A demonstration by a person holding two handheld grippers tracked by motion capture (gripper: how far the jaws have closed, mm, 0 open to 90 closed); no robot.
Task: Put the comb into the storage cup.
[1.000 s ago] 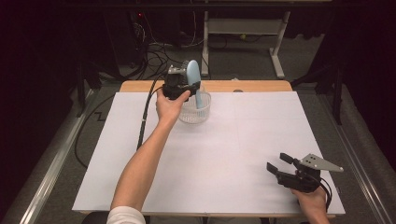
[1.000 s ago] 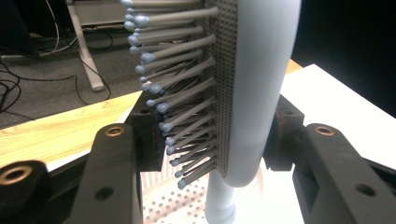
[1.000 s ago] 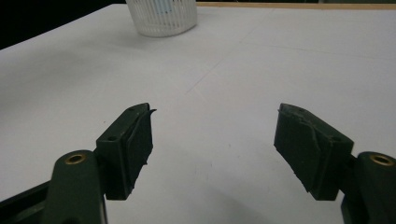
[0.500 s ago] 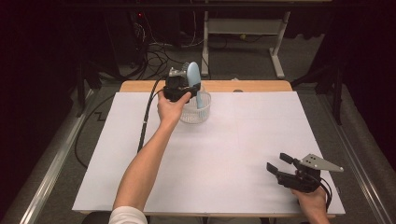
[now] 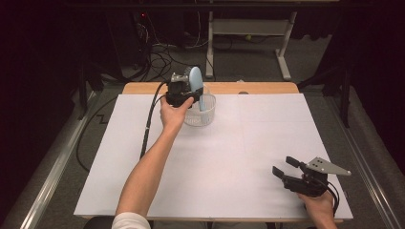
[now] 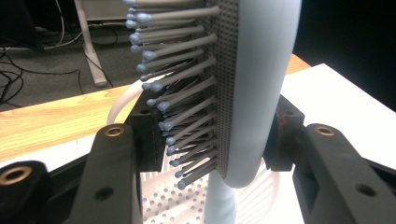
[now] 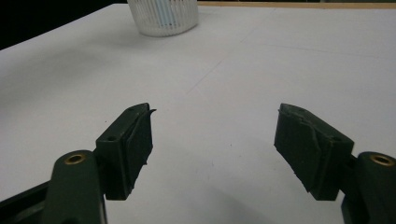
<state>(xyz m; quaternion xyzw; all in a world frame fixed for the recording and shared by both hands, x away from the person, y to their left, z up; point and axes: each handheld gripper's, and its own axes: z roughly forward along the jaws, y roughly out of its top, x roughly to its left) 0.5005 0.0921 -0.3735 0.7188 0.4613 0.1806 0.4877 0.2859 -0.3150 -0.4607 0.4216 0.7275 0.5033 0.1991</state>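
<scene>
Hairbrush stands upright, handle down in the white basket at table 12 o'clock. Left gripper pinches the brush head, bristles against one jaw. Risk: bristles flex, brush twists or slips; light basket may tip. Right gripper, 5 o'clock, spread, empty.

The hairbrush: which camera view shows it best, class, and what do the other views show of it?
The left gripper view: the hairbrush is close up between the left claw's jaws, bristles and pale back clear. The high view shows it small, standing handle-down in the white basket. In the right gripper view just a blue trace shows through the basket's slats.
</scene>
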